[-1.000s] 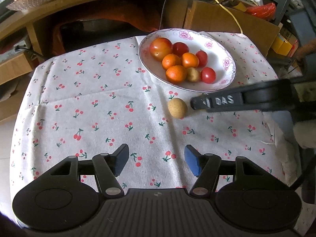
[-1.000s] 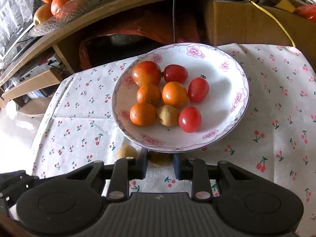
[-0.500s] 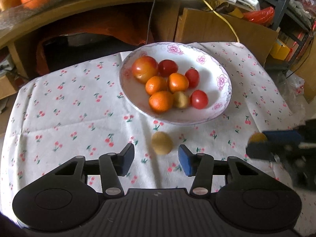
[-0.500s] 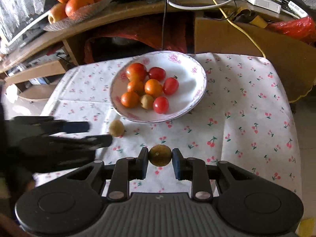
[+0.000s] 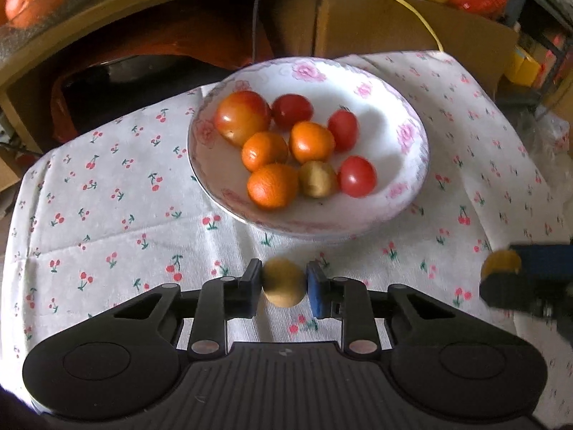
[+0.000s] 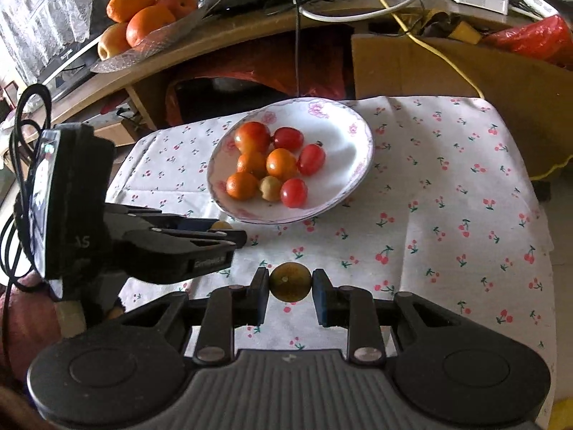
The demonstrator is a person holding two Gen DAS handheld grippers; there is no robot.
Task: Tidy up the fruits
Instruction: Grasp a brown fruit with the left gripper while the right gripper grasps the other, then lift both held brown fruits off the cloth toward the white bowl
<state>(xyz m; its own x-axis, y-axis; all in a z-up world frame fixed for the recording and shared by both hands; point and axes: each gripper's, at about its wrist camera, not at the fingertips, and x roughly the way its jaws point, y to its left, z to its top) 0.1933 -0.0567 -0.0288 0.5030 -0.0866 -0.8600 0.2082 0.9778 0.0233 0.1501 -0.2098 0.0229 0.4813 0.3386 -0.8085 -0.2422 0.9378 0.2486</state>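
Observation:
A white floral bowl holds several small oranges, red tomatoes and one brown fruit. In the left wrist view my left gripper is closing on a small tan round fruit just in front of the bowl, low over the cherry-print cloth, with both pads against its sides. My right gripper is shut on a darker brown round fruit, held above the cloth to the right of the left one. The left gripper also shows in the right wrist view.
The cherry-print cloth drops off at its right and near edges. Behind it stands a curved wooden desk with a glass dish of oranges, cables and a cardboard box. A dark opening lies under the desk.
My left gripper moved up to the tan fruit on the cloth and closed around it. The right gripper drew back from the bowl and rose with its brown fruit.

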